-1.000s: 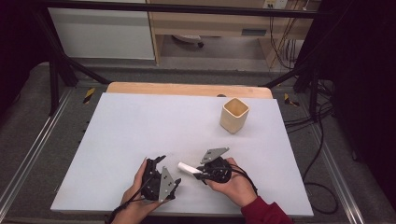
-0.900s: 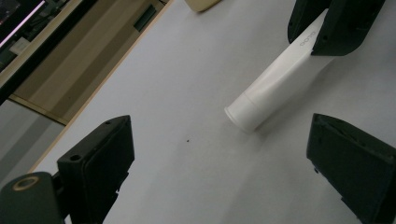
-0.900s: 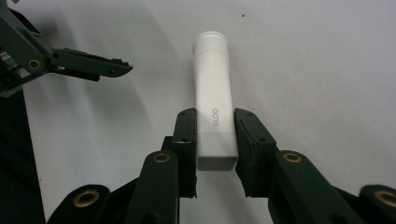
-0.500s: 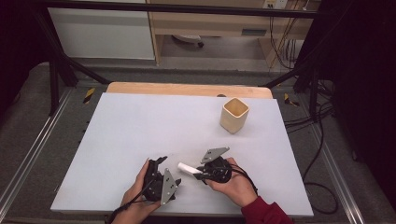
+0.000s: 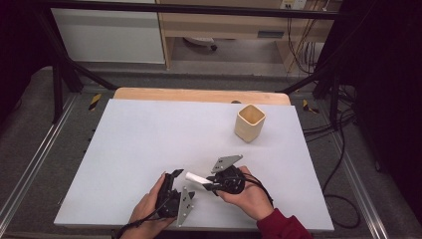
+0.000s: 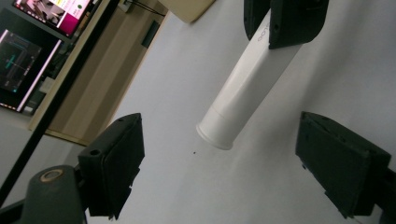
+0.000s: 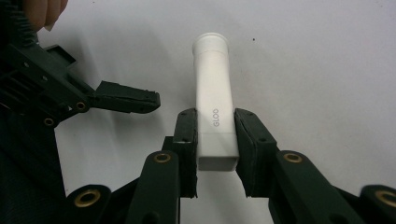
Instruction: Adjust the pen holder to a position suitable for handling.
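Right gripper (image 7: 215, 140) clamped tight on flat end of white tube (image 7: 214, 105), marked GLOO; capped end stuck out past jaw tips, off the table (image 5: 149, 139). Left gripper (image 6: 219, 154) wide apart, holding nothing, jaws just been closing a little; tube cap between them, touching neither pad. Left jaw tip seen just left of tube in right gripper view. Tan cup (image 5: 249, 122) well beyond both, upright, probably empty, inside hard to see.
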A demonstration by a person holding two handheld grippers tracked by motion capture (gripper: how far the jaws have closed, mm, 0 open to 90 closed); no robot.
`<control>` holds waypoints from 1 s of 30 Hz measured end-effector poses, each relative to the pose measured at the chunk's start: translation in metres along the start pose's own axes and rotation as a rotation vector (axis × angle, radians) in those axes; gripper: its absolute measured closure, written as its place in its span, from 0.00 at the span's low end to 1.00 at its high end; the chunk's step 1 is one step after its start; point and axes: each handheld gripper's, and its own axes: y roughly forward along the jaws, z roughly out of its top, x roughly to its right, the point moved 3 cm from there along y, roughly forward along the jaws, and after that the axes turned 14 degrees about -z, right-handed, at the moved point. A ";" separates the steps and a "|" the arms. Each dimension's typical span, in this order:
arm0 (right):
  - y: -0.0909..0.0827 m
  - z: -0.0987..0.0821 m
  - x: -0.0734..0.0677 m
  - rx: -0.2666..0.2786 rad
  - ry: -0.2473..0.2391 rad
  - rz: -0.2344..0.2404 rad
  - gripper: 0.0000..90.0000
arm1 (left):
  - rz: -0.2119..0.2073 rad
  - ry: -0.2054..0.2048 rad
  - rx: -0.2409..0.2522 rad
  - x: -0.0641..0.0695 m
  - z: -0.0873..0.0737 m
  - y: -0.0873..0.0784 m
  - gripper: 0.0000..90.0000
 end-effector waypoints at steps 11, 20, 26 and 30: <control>0.002 0.021 0.008 -0.025 -0.020 -0.028 0.79 | 0.057 0.008 -0.022 -0.009 -0.005 -0.004 0.19; 0.003 0.025 0.002 -0.029 -0.047 -0.026 0.79 | 0.073 0.049 -0.041 -0.010 -0.006 -0.004 0.24; 0.000 0.026 -0.001 -0.026 -0.043 -0.018 0.79 | 0.081 0.084 -0.057 -0.008 -0.005 -0.004 0.26; 0.000 0.028 -0.003 -0.020 -0.042 -0.012 0.79 | 0.081 0.106 -0.063 -0.006 -0.004 -0.003 0.28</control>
